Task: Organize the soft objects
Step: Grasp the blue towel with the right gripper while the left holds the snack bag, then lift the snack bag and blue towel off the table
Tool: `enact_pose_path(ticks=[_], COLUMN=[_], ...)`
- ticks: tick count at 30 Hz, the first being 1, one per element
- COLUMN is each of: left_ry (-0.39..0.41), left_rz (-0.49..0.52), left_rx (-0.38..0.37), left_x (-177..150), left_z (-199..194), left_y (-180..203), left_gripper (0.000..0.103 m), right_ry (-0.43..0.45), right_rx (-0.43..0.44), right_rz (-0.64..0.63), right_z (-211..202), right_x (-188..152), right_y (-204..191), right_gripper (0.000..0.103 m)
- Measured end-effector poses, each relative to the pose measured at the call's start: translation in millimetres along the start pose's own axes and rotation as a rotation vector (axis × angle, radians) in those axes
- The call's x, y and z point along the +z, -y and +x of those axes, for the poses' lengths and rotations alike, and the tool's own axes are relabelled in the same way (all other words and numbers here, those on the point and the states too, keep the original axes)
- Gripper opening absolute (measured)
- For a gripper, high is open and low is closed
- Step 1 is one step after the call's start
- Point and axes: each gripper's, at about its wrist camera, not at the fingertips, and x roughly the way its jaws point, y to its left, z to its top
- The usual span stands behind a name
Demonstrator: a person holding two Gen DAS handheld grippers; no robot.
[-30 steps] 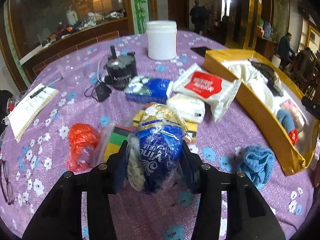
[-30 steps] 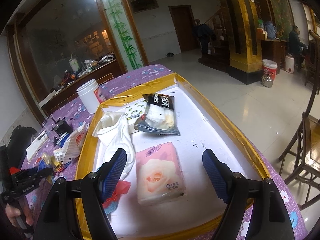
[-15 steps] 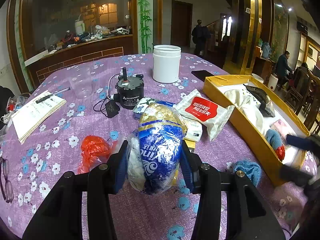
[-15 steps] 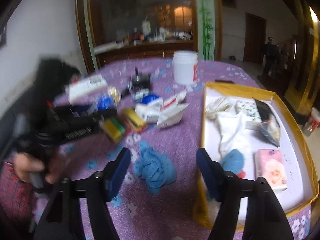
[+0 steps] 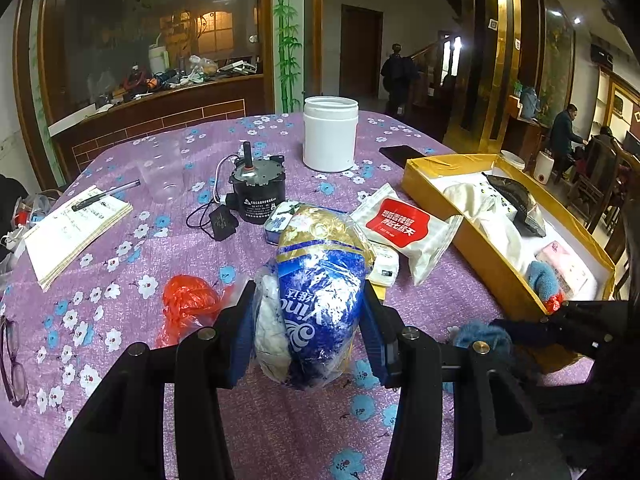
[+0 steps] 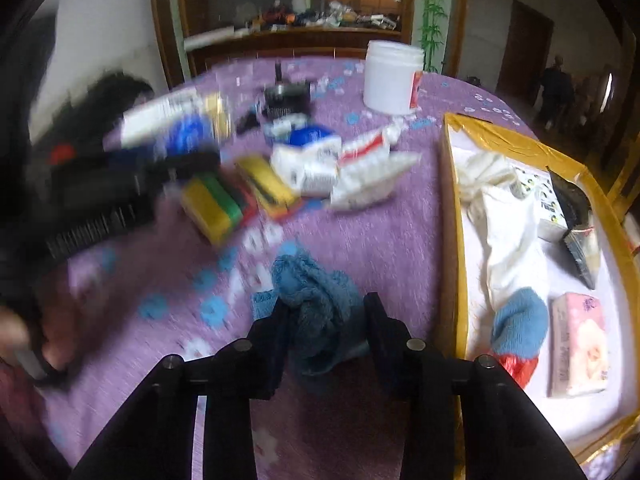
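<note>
Left gripper (image 5: 306,332) clamps "Vinda" pack (image 5: 320,300).

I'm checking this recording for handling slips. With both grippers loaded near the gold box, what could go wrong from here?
1. The left gripper squeezes a slippery blue tissue bag whose white contents bulge out sideways; it might slide free.
2. The right gripper pinches the loose blue cloth close to the gold box wall; trailing fabric could snag on the rim.

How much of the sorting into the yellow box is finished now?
Partly. Done: white cloth, pink tissue pack and blue sock lie in the yellow box. In hand: left hand-held gripper grips blue bag; right closes around blue cloth. Left: red-label pack.
</note>
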Motion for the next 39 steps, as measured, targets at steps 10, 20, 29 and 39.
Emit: enact_pose_path(ticks=[10,20,29,39], left_ry=[0.016,0.020,0.023,0.027], left_rz=[0.013,0.011,0.019,0.018], left_rx=[-0.001,0.004,0.012,0.020], left_x=[-1,-2,-3,-4], left_z=[-3,-1,-2,-3], left_y=[7,7,8,7], left_gripper=[0.045,0.045,0.045,0.045], right_ry=[0.311,0.298,0.298,0.314], right_rx=[-0.009,-0.023,-0.023,-0.017], right_rz=[0.116,0.073,0.073,0.080], right_z=[-18,-21,-19,-22], right_x=[28,25,24,24], right_y=[22,14,13,14], right_gripper=[0.037,0.037,0.037,0.037])
